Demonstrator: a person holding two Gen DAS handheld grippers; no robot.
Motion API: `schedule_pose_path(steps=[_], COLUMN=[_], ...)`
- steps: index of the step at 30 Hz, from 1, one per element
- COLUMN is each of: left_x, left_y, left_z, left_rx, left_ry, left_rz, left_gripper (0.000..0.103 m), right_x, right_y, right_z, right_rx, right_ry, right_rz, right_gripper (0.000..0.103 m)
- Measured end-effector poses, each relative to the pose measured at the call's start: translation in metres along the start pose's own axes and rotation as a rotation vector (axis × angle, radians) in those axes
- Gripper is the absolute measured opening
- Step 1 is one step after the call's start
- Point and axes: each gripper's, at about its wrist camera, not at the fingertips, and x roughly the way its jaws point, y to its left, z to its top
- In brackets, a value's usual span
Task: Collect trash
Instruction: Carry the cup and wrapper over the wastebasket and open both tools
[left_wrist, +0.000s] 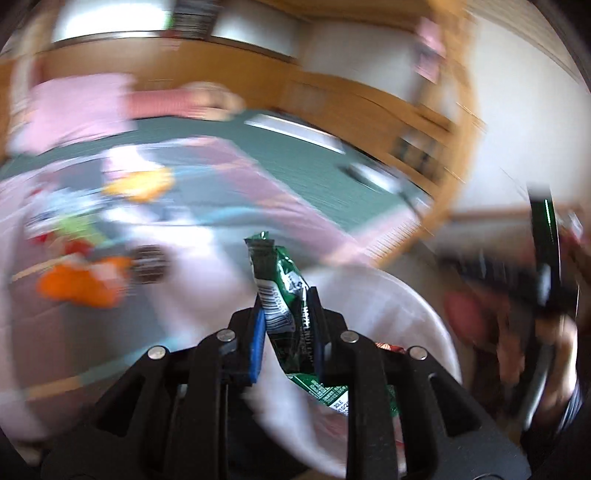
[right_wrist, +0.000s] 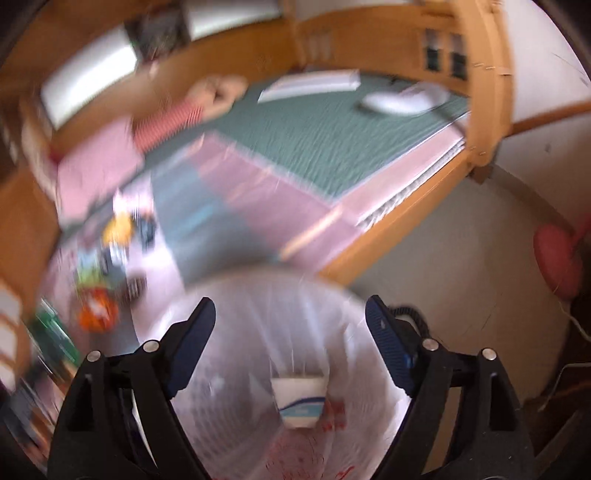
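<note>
The left gripper (left_wrist: 286, 314) is pinched on a green wrapper (left_wrist: 282, 291), which stands up between the blue pads (left_wrist: 256, 343), above the rim of the white bin (left_wrist: 417, 310). The right gripper (right_wrist: 290, 317) is wide apart w/ nothing between the fingers, and hangs over the bin (right_wrist: 258, 295), lined w/ a clear bag. A paper cup (right_wrist: 301, 400) lies inside. More trash (right_wrist: 107, 258), blurred, sits on the bed (right_wrist: 332, 147) behind.

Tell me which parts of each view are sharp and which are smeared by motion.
Left wrist view: the left gripper and the green foil snack wrapper in its jaws are sharp; the bed and litter behind streak heavily. Right wrist view: the right gripper is crisp, the white plastic-lined bin below is blurred, and fisheye bends the wooden bed frame.
</note>
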Motion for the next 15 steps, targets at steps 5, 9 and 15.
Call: schedule_pose_path(steps=[5,9,15], left_x=[0.043,0.03,-0.028], left_y=[-0.059,-0.03,0.105], left_z=[-0.018,-0.008,0.023], left_rx=[0.184,0.124,-0.113], left_ry=[0.086,0.044,-0.076], left_rz=[-0.094,-0.032,0.271], left_gripper=[0.073,0.081,0.086], right_x=[-0.025,-0.025,0.014], right_y=[-0.008,0.004,0.08], right_z=[0.012,0.014,0.01], right_rx=[0.027,-0.006,-0.168], right_ry=[-0.09,-0.126,-0.047], right_rz=[0.034,0.036,0.077], right_gripper=[0.086,0.086,0.086])
